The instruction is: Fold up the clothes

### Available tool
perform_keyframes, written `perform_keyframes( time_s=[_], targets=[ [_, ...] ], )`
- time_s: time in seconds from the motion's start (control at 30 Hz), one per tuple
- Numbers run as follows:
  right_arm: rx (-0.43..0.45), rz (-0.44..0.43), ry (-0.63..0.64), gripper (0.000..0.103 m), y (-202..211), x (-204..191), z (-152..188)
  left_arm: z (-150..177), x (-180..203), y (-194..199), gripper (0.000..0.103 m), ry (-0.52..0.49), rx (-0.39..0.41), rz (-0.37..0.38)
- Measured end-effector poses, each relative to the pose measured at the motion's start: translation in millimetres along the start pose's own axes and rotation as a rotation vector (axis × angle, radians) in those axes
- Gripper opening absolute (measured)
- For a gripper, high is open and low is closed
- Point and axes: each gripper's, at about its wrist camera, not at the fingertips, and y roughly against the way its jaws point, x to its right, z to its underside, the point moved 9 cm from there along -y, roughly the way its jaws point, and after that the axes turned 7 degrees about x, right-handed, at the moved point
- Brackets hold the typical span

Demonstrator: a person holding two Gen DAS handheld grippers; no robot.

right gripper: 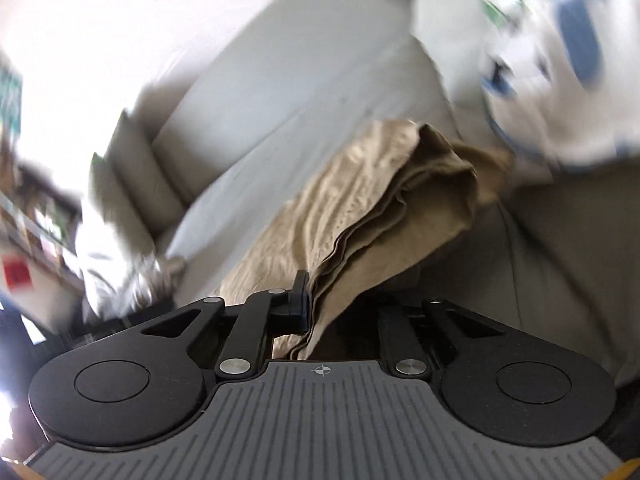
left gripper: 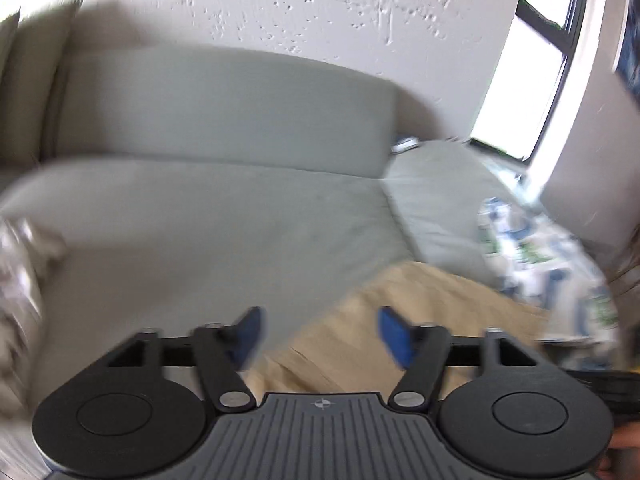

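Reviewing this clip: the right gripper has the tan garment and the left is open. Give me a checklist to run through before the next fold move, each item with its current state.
1. Right gripper shut on the tan garment: ok.
2. Left gripper open, nothing between its fingers: ok.
3. Left gripper over the tan garment's edge: ok; cloth shows below its right finger.
4. Bare sofa seat to fold on: ok.
5. Patterned blue and white cloth apart from the garment: cannot tell, blurred.
6. Layers in the right grip lined up: cannot tell.

We count one tan cloth (right gripper: 360,200), one blue-white patterned cloth (left gripper: 532,256), one grey sofa (left gripper: 224,208), two grippers.
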Motion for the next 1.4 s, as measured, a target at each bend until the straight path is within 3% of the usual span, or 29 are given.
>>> perform_keyframes(
  time_s=[0.13, 0.2, 0.3, 0.43, 0.5, 0.63, 0.77, 0.93, 1.07, 1.2, 1.4],
  targets=[
    [-0.035, 0.006, -0.062, 0.013, -4, 11, 1, 19, -7, -57, 0.07, -0.031, -0.212, 0.075],
    [-0.052, 0.0, -0.124, 0.013, -7, 22, 2, 30, -12, -75, 0.071, 0.018, -0.292, 0.126],
    [-0.064, -0.006, -0.152, 0.013, -9, 31, 4, 40, -13, -77, 0.058, 0.139, -0.359, 0.229],
    [-0.089, 0.001, -0.19, 0.014, -25, 35, 7, 45, 0, -40, 0.029, 0.078, -0.322, 0.239],
    [-0.093, 0.012, -0.199, 0.014, -37, 32, 6, 49, 8, -16, 0.023, 0.053, -0.299, 0.22],
    [-0.074, 0.043, -0.066, 0.014, -21, 18, -2, 59, 27, 28, 0.019, -0.007, -0.254, 0.164],
    [-0.052, 0.058, 0.057, 0.013, -1, -2, -15, 45, 54, 67, 0.019, -0.04, -0.146, 0.146],
    [0.006, 0.04, 0.027, 0.013, 52, -1, -53, 2, 106, 82, 0.019, -0.065, -0.038, 0.244],
    [0.134, 0.059, 0.005, 0.013, 120, 21, -101, -35, 158, 58, 0.019, -0.062, 0.01, 0.347],
    [0.284, 0.154, 0.038, 0.013, 170, 53, -156, -57, 220, 3, 0.019, -0.061, 0.007, 0.403],
    [0.403, 0.296, 0.0, 0.013, 190, 117, -226, -61, 284, -88, 0.019, 0.022, -0.087, 0.428]
  ],
)
